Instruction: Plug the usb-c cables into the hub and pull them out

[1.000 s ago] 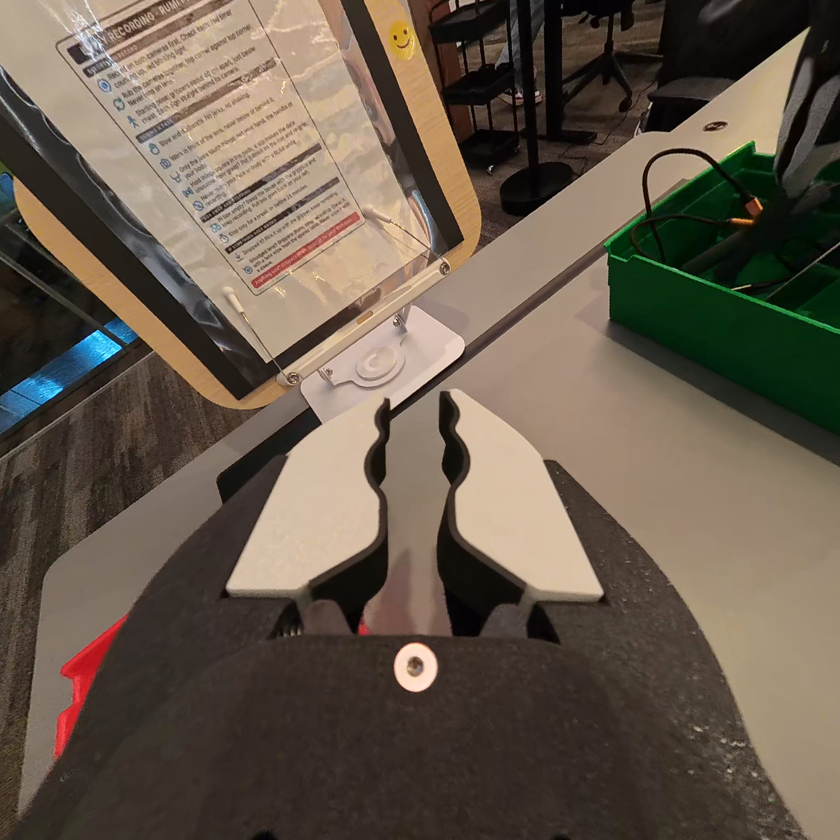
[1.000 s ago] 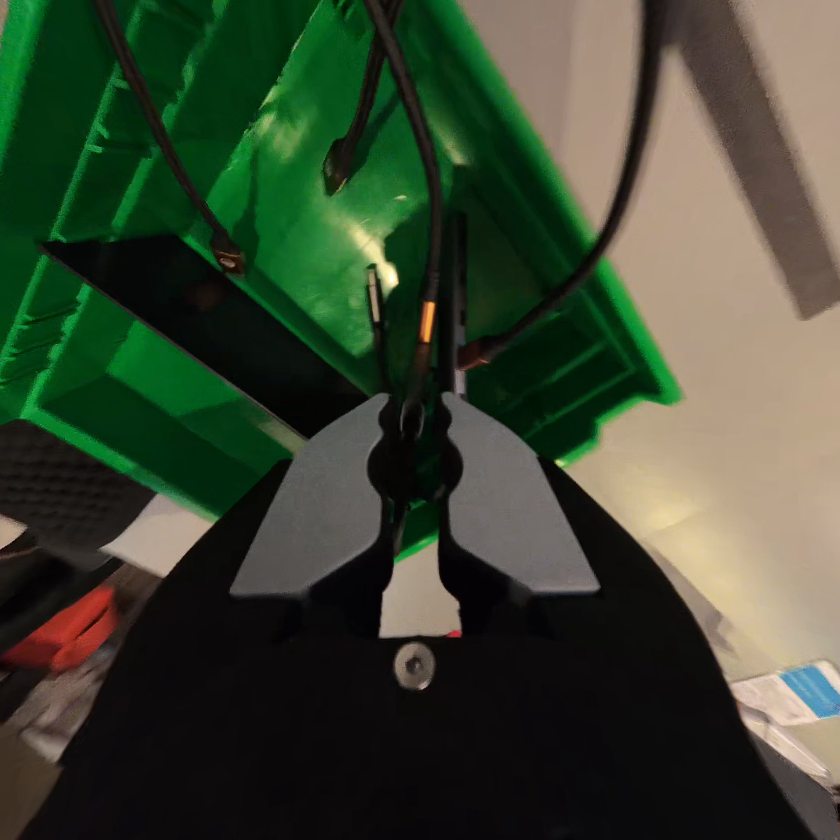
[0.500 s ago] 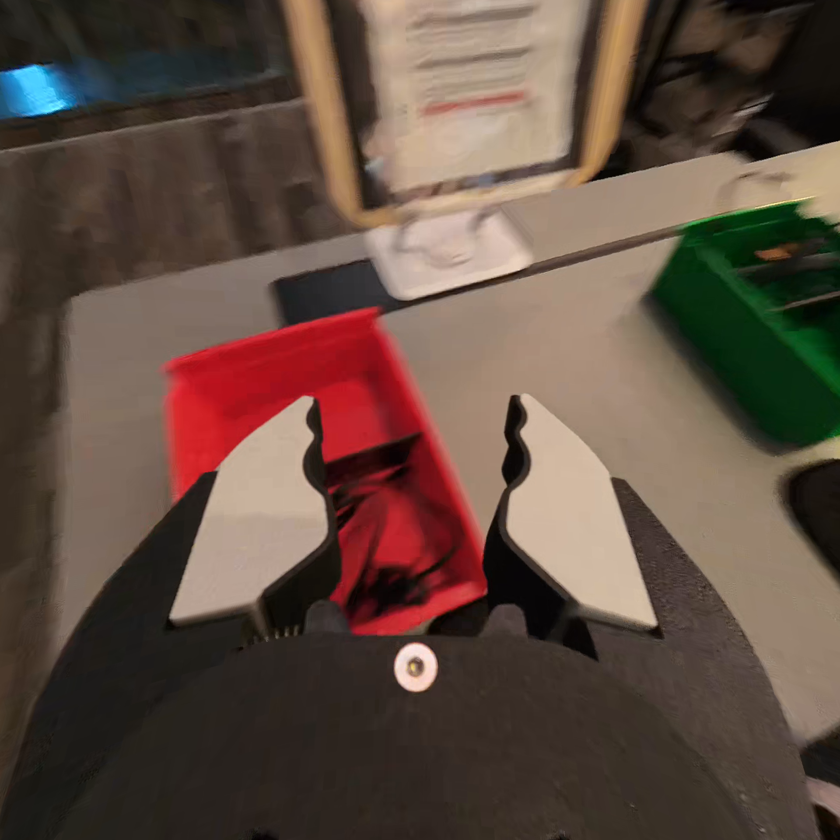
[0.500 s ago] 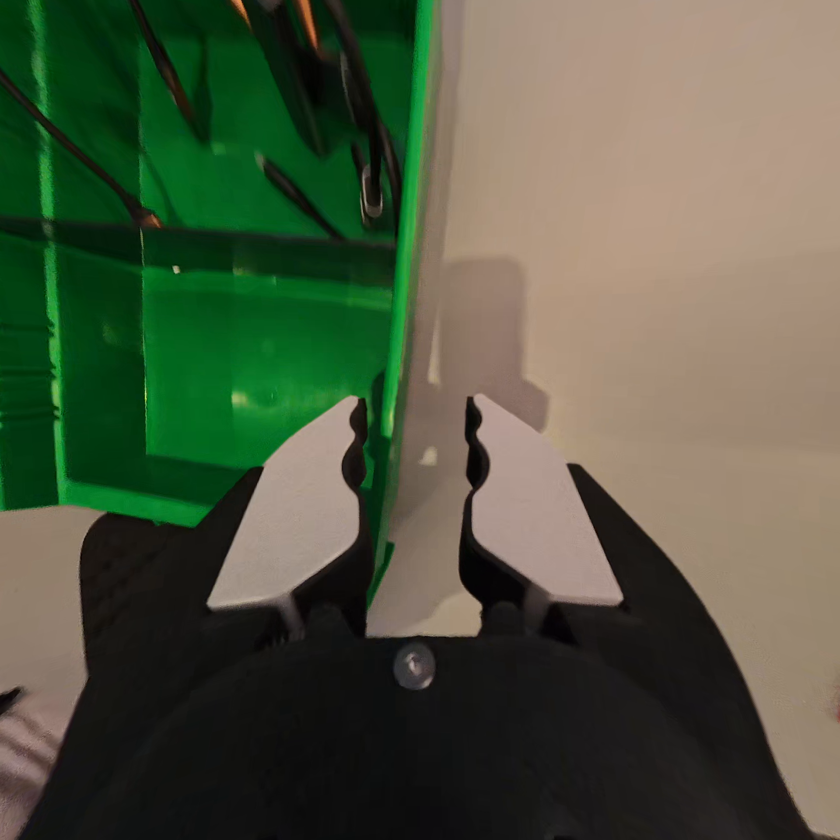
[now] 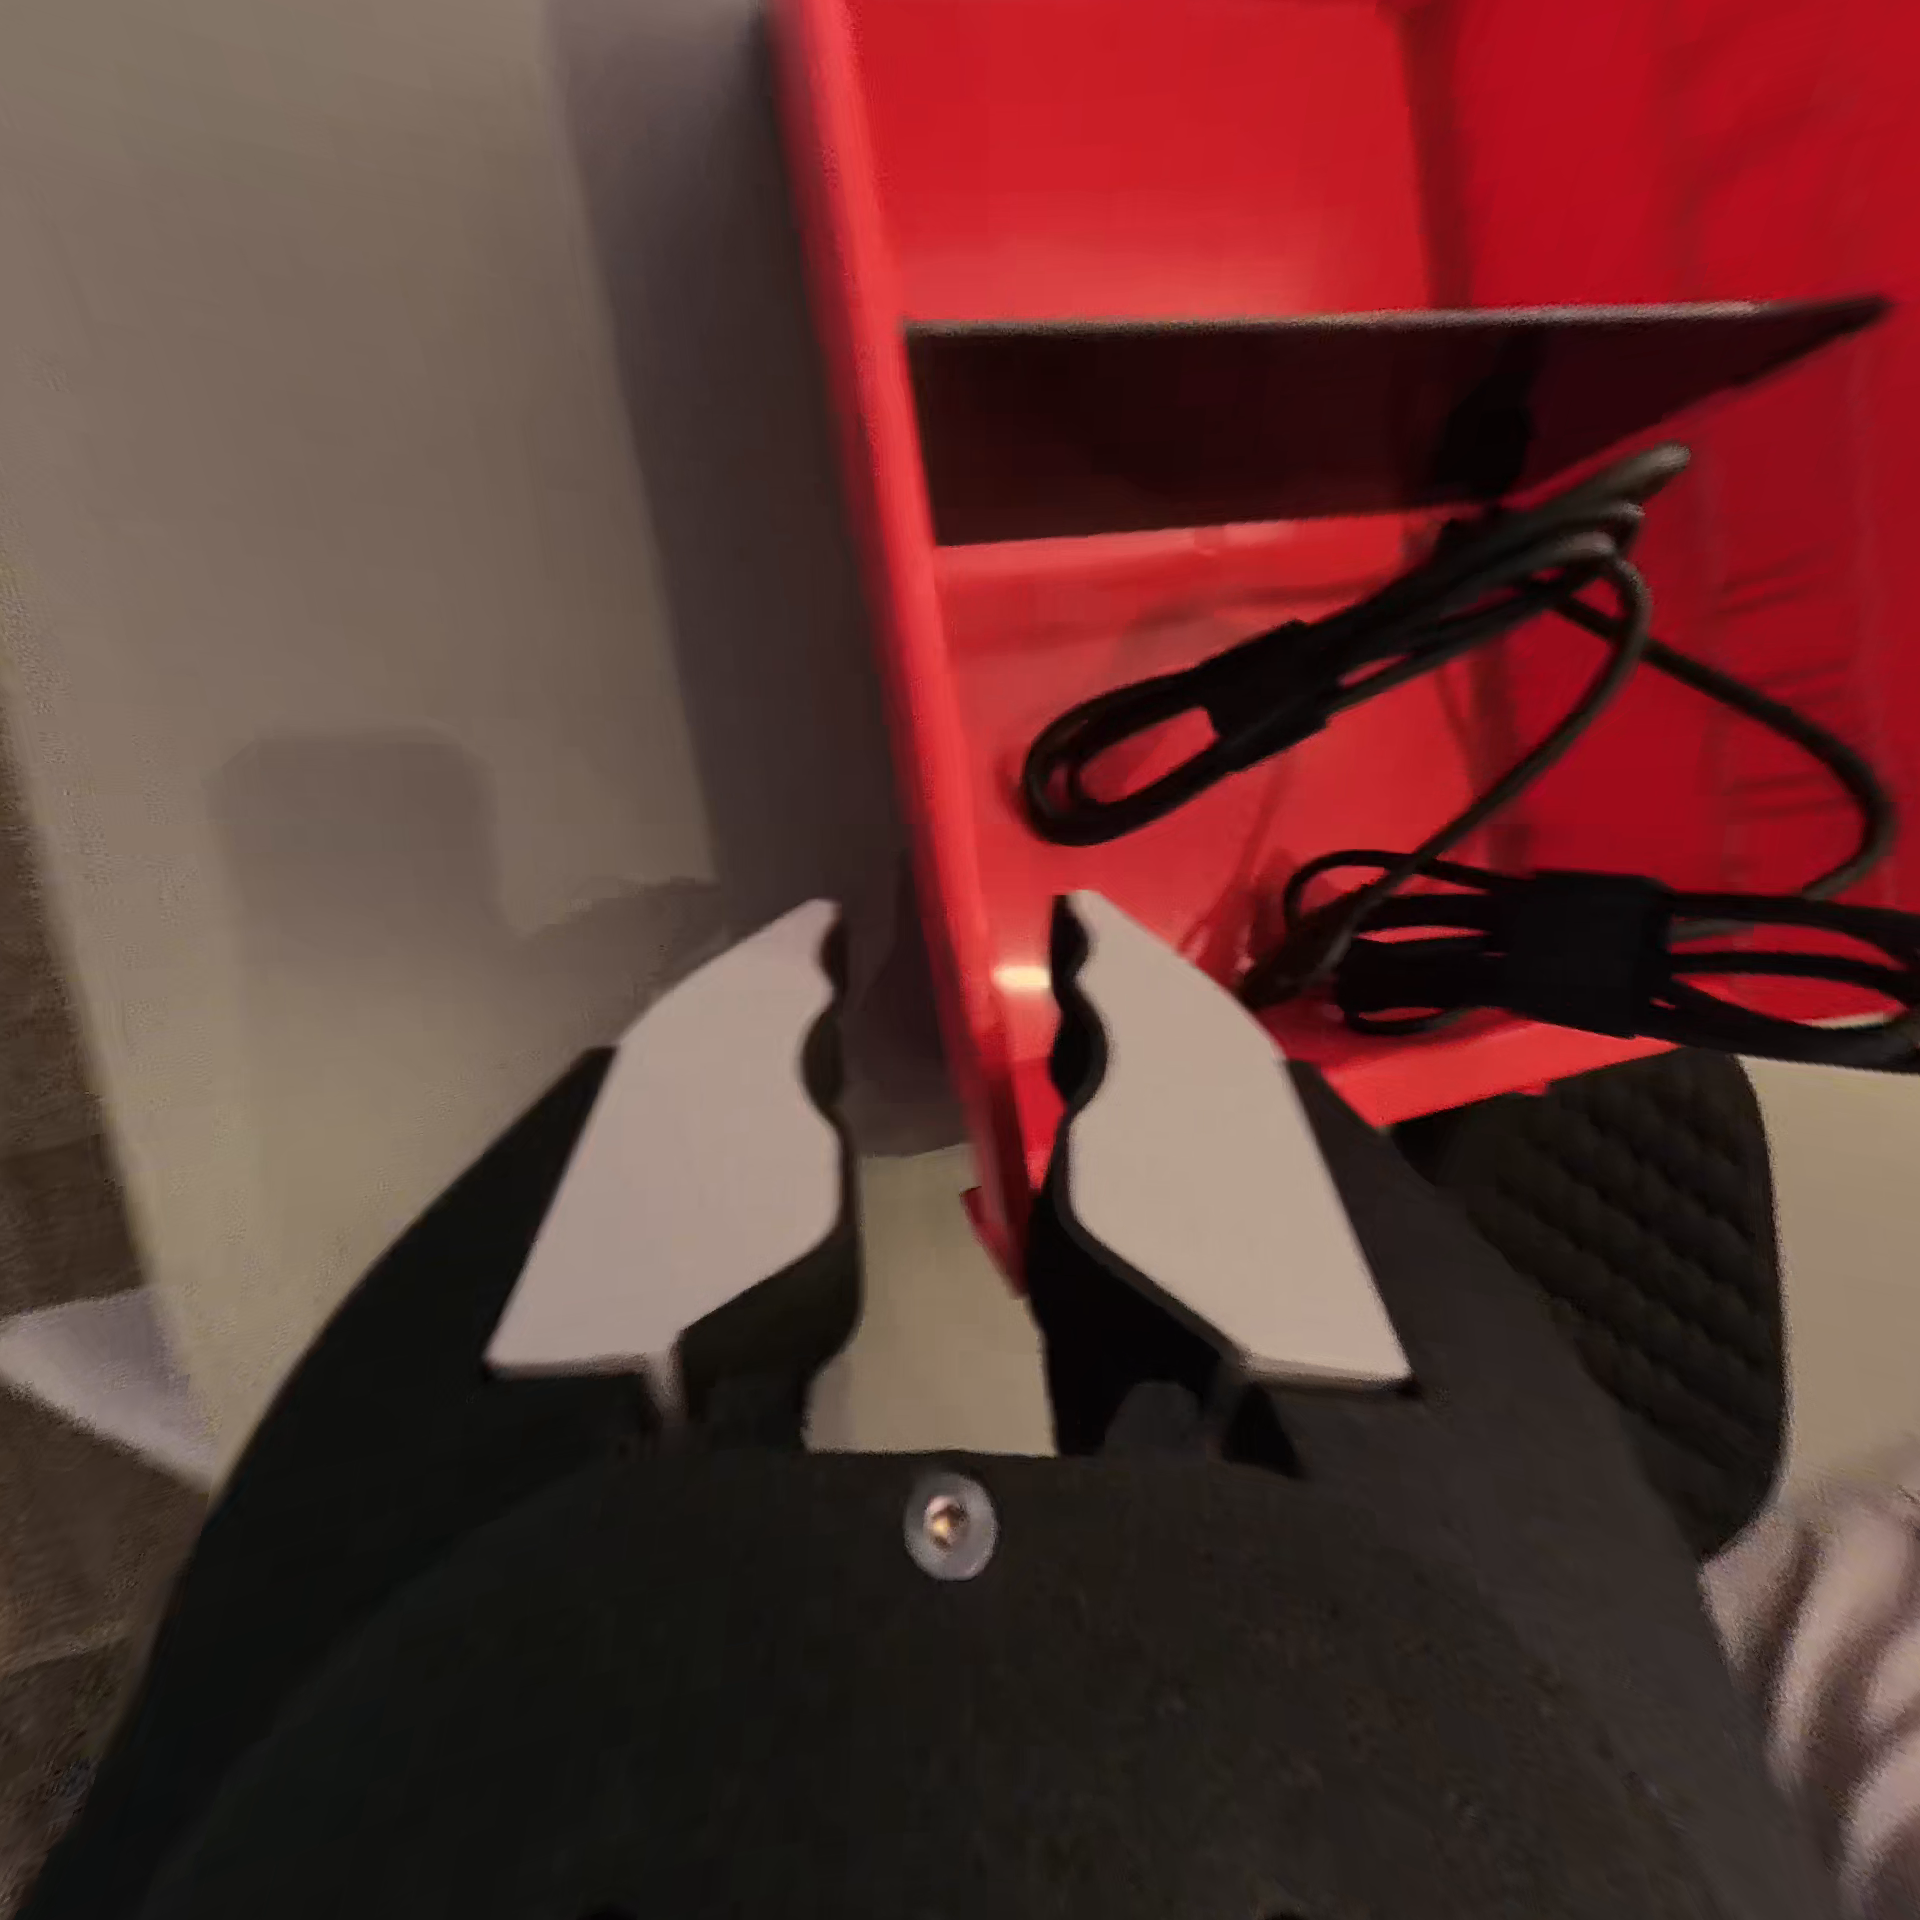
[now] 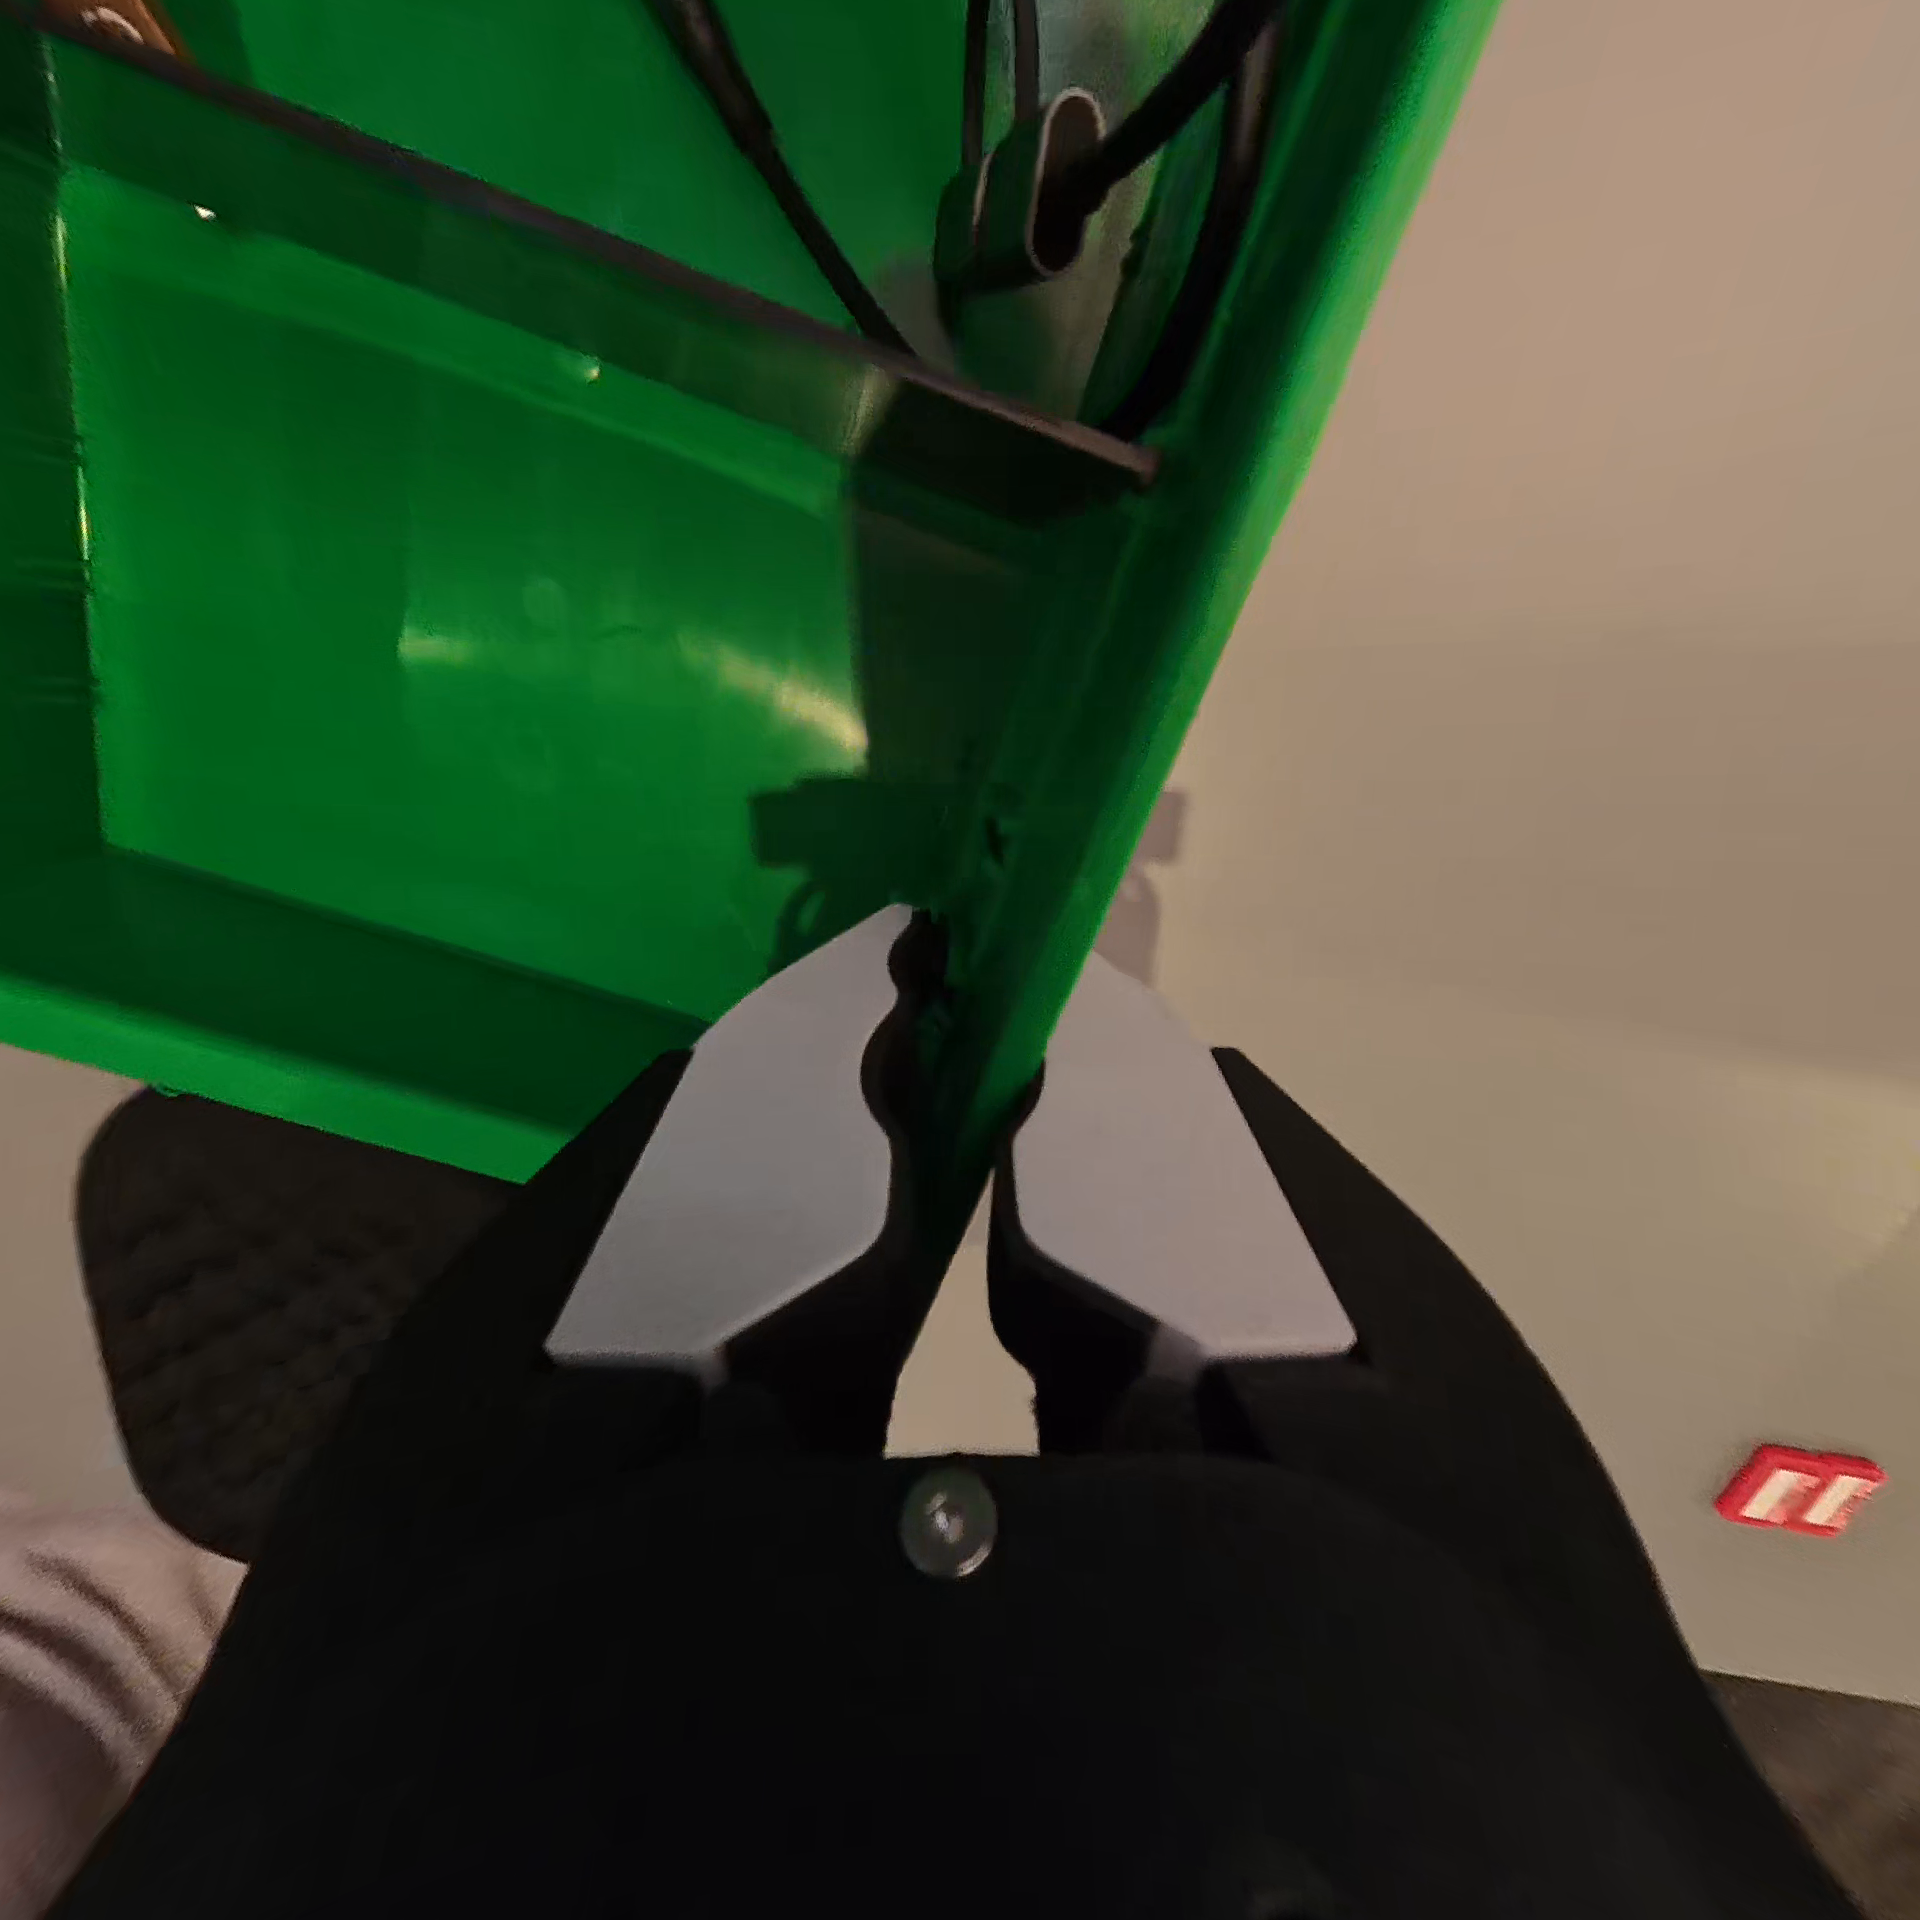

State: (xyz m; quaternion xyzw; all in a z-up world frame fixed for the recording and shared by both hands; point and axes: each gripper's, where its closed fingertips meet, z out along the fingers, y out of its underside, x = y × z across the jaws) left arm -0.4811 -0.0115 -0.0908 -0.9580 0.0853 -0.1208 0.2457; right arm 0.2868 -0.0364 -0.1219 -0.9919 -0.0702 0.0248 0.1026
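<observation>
In the left wrist view a red bin (image 5: 1143, 156) holds two bundled black cables (image 5: 1299, 696), the second one (image 5: 1579, 956) nearer me. My left gripper (image 5: 945, 914) is open and straddles the bin's left wall (image 5: 904, 623). The wall touches the right finger (image 5: 1174, 1143); the left finger stands apart from it. In the right wrist view a green bin (image 6: 416, 675) holds black cables and a plug (image 6: 1049, 156) behind a divider. My right gripper (image 6: 987, 945) is shut on the bin's right wall (image 6: 1195, 520). I see no hub.
A black divider (image 5: 1247, 416) crosses the red bin, and another (image 6: 623, 270) crosses the green bin. A black textured mat (image 5: 1642, 1247) lies on the grey table, also in the right wrist view (image 6: 260, 1247). A small red tag (image 6: 1797, 1496) lies at the right. The grippers' ends are close to 75 centimetres from one another.
My left gripper swung from the sign stand down to the red bin, opened wide, then narrowed around its left wall. My right gripper let go of a cable and closed on the green bin's right wall.
</observation>
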